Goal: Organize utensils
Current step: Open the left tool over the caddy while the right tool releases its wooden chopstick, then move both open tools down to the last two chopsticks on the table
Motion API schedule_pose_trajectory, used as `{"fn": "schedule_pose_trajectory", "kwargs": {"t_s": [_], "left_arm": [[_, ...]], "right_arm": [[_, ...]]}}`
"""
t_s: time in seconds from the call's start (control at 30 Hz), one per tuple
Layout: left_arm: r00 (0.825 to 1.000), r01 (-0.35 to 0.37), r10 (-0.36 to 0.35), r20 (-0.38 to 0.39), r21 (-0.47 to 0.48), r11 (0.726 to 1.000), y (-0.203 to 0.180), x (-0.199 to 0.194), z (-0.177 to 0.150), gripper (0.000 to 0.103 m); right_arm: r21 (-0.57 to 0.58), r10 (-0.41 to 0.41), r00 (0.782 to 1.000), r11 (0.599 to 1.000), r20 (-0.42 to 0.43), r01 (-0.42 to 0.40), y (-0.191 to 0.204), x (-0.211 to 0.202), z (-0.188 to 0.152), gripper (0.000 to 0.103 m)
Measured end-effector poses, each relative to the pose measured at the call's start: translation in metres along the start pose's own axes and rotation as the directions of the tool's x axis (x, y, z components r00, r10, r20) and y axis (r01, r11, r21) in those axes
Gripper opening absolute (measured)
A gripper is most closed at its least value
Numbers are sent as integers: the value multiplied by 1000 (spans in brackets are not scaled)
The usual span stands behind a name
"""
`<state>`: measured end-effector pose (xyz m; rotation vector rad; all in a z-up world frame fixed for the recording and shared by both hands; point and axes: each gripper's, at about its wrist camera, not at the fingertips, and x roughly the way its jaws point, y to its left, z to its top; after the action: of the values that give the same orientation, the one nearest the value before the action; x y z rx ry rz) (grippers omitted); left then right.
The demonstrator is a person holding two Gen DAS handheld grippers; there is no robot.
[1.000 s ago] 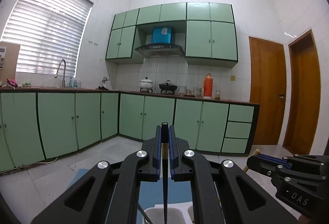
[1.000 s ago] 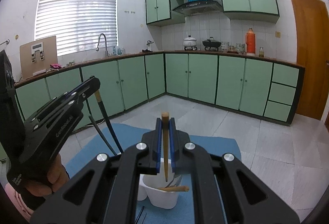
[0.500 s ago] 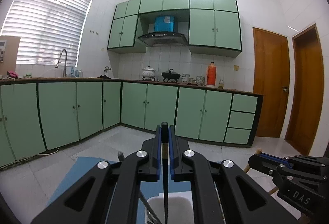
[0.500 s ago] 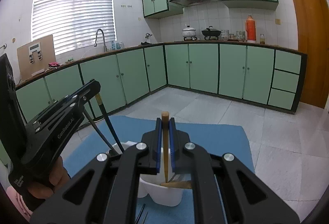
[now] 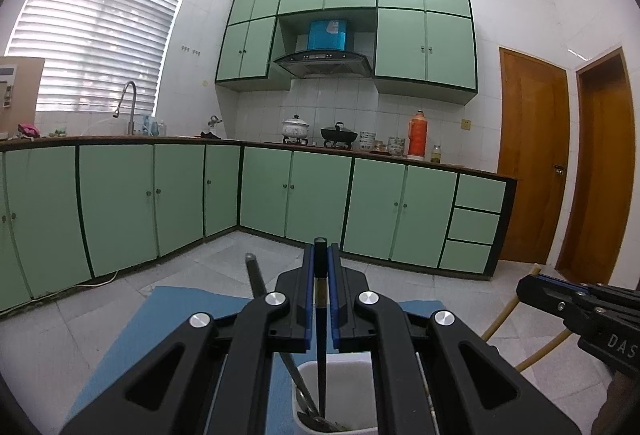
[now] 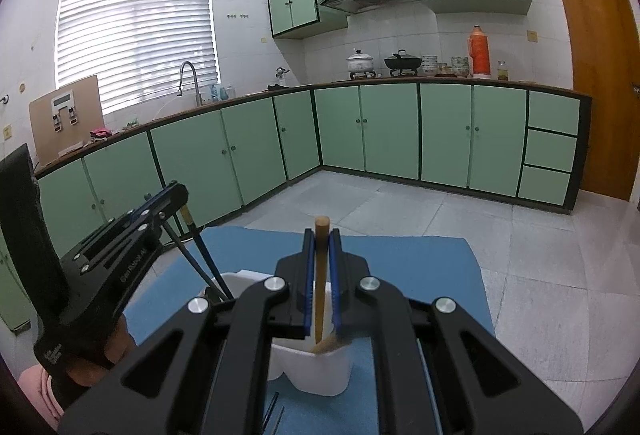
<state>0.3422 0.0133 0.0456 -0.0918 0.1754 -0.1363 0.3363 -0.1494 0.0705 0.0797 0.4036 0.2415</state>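
My left gripper (image 5: 321,255) is shut on a black chopstick (image 5: 320,355), held upright with its lower end inside the white utensil holder (image 5: 360,371). A grey metal utensil (image 5: 256,279) leans in the same holder. My right gripper (image 6: 321,235) is shut on a wooden chopstick (image 6: 320,287), whose blurred lower end is at the rim of the holder (image 6: 316,371). The right wrist view has the left gripper (image 6: 176,195) at the left with the black chopstick (image 6: 202,251). The right gripper (image 5: 532,285) and wooden chopstick (image 5: 502,313) appear at the right edge of the left wrist view.
The holder stands on a blue mat (image 6: 420,267) over a pale tiled surface. A hand (image 6: 100,355) grips the left tool. Green cabinets (image 6: 400,131) run along the far walls, and wooden doors (image 5: 532,171) stand at the right.
The left gripper has come down with the black chopstick, whose tip now sits in the holder. The right gripper has barely moved; the wooden chopstick's end is now at the holder's rim.
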Motion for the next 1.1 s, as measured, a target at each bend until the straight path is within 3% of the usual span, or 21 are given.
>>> {"fn": "schedule_pose_trajectory", "kwargs": {"t_s": [0.17,0.33,0.43,0.6,1.03,1.1], "left_arm": [[1000,0,0,-1,-6,1000,4,-2,0,13],[1000,6,-6,7,-20,1000,7,-7,2,38],[1000,7,-7,3,-22,1000,7,-5,5,42],[1000,12,-11,14,-21,1000,8,-6,6,53],[997,53,-50,64,-45,998,7,-21,17,72],[995,60,-56,79,-45,997,6,-27,19,75]], "right_arm": [[4,-9,1000,1000,-3,9,0,-1,-3,10],[19,-8,1000,1000,3,8,-3,-5,-4,15],[29,-10,1000,1000,12,9,-6,-7,-3,18],[40,-9,999,999,34,8,-10,-11,-2,31],[88,-11,993,996,113,1,-21,-32,1,47],[86,-17,991,996,130,6,-21,-39,2,54]]}}
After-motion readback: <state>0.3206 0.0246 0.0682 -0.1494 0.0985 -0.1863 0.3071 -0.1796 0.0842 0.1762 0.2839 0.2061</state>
